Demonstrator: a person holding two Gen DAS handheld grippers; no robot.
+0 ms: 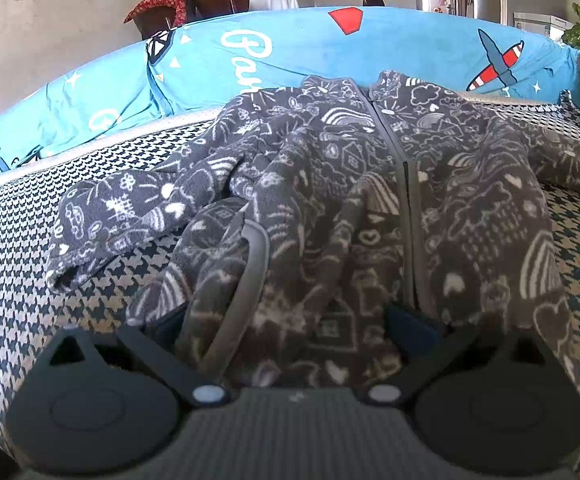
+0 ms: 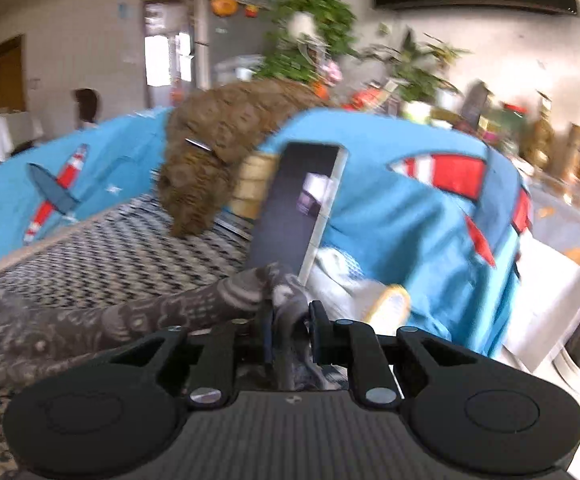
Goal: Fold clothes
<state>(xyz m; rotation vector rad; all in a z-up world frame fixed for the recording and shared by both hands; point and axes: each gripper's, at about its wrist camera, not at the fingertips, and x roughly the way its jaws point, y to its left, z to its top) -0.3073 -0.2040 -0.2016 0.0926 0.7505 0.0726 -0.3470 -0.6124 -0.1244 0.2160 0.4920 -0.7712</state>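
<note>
The grey fleece jacket (image 1: 369,184) lies spread on the houndstooth cover (image 1: 22,248) of the sofa, front side up, with its zipper (image 1: 403,184) running straight away from the left gripper (image 1: 286,320) toward the blue cushion (image 1: 290,48) at the back. So the long axis of the garment goes from the hem, which is near the person, to the collar, which is far. The left gripper is at the hem, and its fingers (image 1: 409,322) stand wide apart, one on each side of a thick bunch of the lower edge; the fabric fills the space between them, but I judge that they do not press it yet. One sleeve (image 1: 122,216) lies crumpled to the left side of the body. The other sleeve (image 2: 138,320) is stretched out to the right, and here the right gripper (image 2: 290,332) is clearly the nearer one: its jaws are closed tight on the cuff end, with the cloth pinched between the two pads. Near this gripper a dark tablet (image 2: 297,204) leans against the blue cover, and a brown furry garment (image 2: 218,148) hangs over the backrest. I think the coming move depends on this sleeve: it points outward across the zipper line, so the right hand would need to carry it inward over the chest.
</note>
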